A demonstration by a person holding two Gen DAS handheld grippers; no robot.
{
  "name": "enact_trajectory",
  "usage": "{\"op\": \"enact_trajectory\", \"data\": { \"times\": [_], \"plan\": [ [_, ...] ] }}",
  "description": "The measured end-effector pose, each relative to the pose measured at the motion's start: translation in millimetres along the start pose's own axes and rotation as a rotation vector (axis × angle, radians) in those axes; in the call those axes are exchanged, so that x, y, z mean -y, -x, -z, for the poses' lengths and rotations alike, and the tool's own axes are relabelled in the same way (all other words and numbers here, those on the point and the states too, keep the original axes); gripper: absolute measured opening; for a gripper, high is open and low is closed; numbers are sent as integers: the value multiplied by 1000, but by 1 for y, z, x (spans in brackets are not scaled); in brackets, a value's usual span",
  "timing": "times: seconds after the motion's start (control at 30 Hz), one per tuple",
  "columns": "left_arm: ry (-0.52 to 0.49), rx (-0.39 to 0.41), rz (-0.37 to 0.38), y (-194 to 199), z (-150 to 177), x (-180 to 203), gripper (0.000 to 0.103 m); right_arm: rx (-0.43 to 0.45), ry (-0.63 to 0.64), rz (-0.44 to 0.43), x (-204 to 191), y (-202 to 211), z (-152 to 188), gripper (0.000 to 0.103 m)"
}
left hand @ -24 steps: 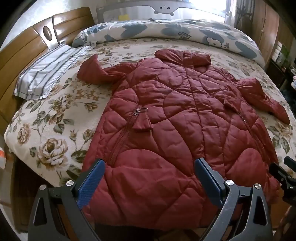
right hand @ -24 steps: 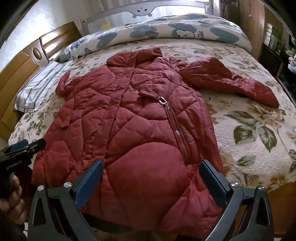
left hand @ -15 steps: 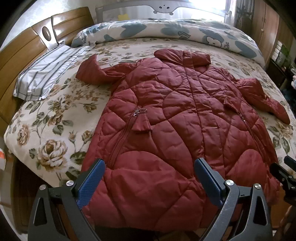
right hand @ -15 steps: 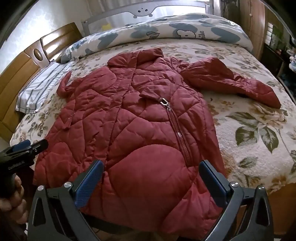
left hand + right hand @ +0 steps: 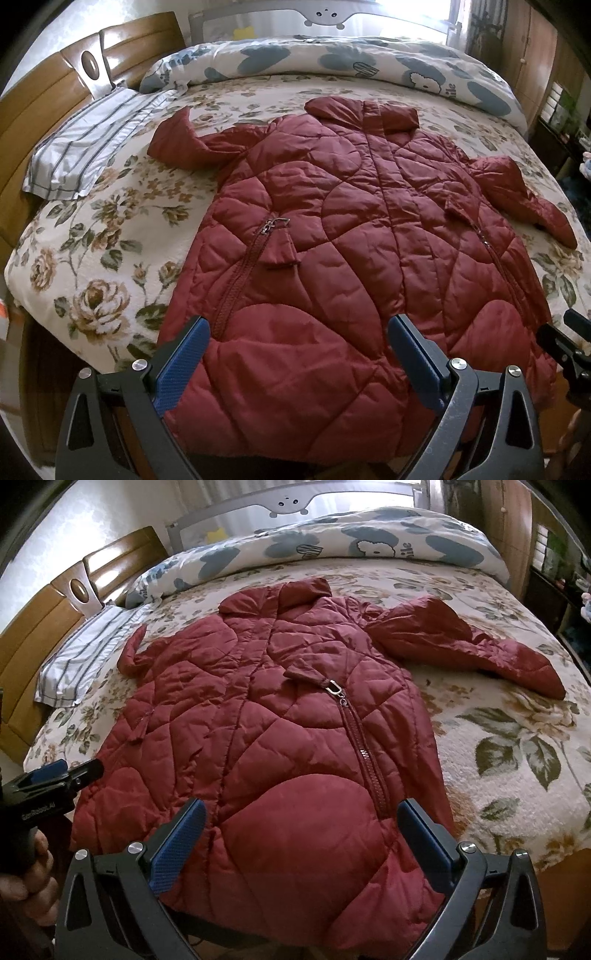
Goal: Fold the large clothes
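A dark red quilted coat (image 5: 351, 229) lies flat and front-up on the flowered bedspread (image 5: 96, 266), collar toward the far side and hem hanging over the near bed edge. It also shows in the right wrist view (image 5: 288, 731). Its left sleeve (image 5: 184, 144) and right sleeve (image 5: 469, 646) lie spread outward. My left gripper (image 5: 299, 354) is open and empty above the hem's left part. My right gripper (image 5: 301, 836) is open and empty above the hem's right part, near the pocket zipper (image 5: 354, 734). Each gripper also shows at the edge of the other's view.
A striped pillow (image 5: 88, 144) lies at the left by the wooden headboard (image 5: 48, 96). A rolled blue-patterned duvet (image 5: 332, 62) runs along the far side under a grey rail. Wooden cabinets (image 5: 535, 55) stand at the right.
Both grippers have lifted or drawn back slightly, so the coat sits a little lower in both views. The coat itself has not moved and both grippers stay open.
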State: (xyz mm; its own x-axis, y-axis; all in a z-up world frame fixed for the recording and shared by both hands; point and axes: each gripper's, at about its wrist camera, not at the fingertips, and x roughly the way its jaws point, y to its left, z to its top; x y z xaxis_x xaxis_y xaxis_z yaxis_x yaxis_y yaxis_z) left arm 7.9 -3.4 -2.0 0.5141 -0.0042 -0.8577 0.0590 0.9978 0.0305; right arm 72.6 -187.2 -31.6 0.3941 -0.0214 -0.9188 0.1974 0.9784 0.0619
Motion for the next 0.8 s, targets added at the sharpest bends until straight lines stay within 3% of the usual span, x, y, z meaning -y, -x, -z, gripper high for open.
{"op": "enact_trajectory", "data": {
  "times": [0.5,0.73,0.8],
  "plan": [
    [-3,-18,3,-7,-2,1,98,-1,-16,-5,4,-5,-2,103],
    [-14,-103,-16,-14,-5,-1,98,-1,-24,-18,8,-7,-2,103],
    [-13,-93,-12,-14,-6,0,98,-1,-26,-20,9,-7,-1,103]
  ]
}}
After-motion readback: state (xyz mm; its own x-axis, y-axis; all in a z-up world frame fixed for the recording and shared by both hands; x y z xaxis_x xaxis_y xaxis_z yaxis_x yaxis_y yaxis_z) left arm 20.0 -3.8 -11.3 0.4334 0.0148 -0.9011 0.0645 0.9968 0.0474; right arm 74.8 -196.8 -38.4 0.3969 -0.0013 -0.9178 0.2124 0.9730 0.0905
